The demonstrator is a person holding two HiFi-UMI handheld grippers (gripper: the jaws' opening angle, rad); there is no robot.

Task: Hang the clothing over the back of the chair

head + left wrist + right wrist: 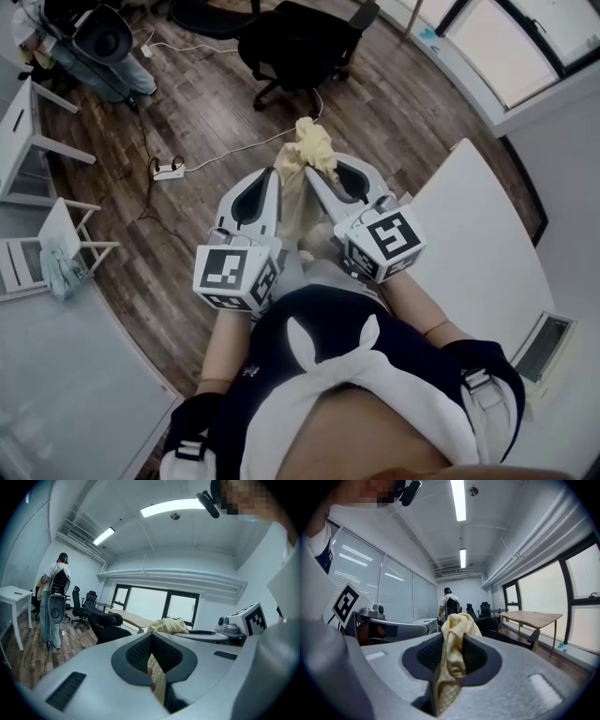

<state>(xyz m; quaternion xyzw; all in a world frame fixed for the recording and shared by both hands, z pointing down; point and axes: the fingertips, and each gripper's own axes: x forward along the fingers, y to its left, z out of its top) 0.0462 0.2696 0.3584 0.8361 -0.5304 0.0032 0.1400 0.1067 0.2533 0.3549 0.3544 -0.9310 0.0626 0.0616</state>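
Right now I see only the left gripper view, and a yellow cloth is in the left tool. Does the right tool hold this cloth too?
Observer: Yes. The right gripper view shows the right tool shut on the yellow cloth, which bunches up above its jaws.
Operator: Is the cloth already on the chair?
Observer: No. In the head view, bare wood floor shows between the cloth and the black chair.
Operator: What stands at the person's right side?
Observer: A white table, close beside the right tool.
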